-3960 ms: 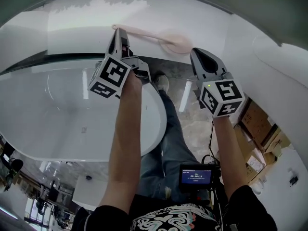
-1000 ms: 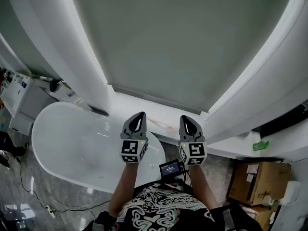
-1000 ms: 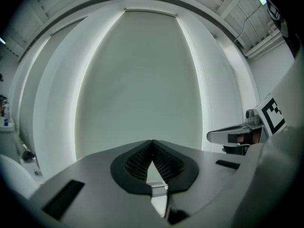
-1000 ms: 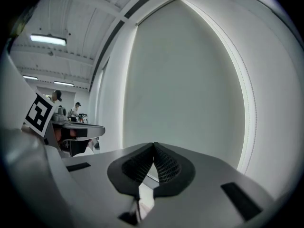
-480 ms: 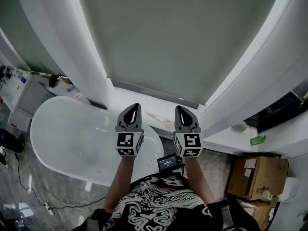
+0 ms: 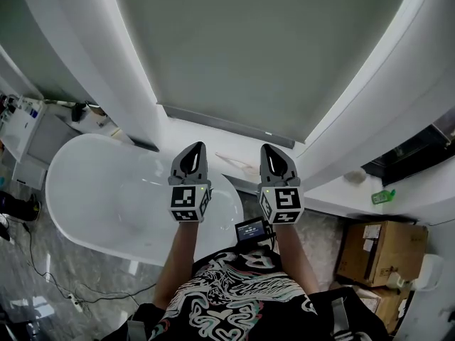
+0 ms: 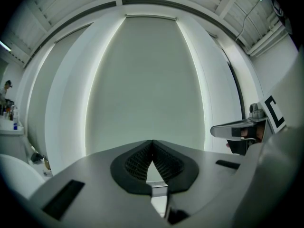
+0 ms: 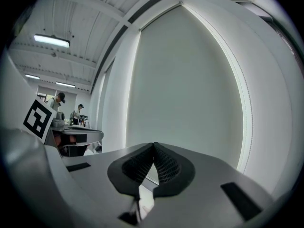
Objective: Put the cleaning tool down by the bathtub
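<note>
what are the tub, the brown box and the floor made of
Bathtub: glossy white, reflecting light streaks; likely acrylic or enamel. Brown box: matte cardboard, going by its flaps and labels. Floor: polished grey veined stone or tile, marble-like.

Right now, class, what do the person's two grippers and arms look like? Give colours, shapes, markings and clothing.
The left gripper and right gripper match: grey tapering shells with black ribbed pads lining the jaws. Each carries a white cube printed with black square markers. The person wears a black-and-white patterned top; the forearms are uncovered.
</note>
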`<state>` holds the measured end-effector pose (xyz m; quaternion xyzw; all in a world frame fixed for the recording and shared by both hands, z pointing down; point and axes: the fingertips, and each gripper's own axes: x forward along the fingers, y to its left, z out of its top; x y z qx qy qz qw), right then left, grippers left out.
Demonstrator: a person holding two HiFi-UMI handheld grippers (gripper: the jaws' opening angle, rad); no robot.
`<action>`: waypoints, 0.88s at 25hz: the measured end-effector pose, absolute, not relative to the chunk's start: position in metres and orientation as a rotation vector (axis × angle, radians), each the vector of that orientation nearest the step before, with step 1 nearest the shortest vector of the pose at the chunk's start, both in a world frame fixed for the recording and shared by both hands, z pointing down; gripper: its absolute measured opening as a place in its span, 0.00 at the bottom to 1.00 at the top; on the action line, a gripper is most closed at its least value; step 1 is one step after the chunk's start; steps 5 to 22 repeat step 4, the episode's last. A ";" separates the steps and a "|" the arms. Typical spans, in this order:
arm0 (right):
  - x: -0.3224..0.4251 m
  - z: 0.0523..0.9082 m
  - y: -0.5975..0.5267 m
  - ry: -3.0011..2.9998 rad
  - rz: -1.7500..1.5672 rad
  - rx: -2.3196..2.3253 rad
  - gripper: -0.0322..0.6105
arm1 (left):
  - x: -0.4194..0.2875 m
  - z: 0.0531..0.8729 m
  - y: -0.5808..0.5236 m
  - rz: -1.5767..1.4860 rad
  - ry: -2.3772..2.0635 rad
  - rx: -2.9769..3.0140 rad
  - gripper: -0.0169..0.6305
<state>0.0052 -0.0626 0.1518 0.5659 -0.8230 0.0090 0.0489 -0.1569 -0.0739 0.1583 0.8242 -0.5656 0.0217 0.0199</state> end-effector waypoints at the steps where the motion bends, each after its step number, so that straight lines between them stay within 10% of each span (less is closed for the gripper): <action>1: 0.005 0.150 -0.063 -2.508 0.016 1.725 0.09 | -0.156 0.159 -0.075 0.069 -1.754 2.558 0.05; 22: 0.004 0.147 -0.066 -2.511 0.002 1.719 0.09 | -0.156 0.159 -0.075 0.068 -1.751 2.561 0.05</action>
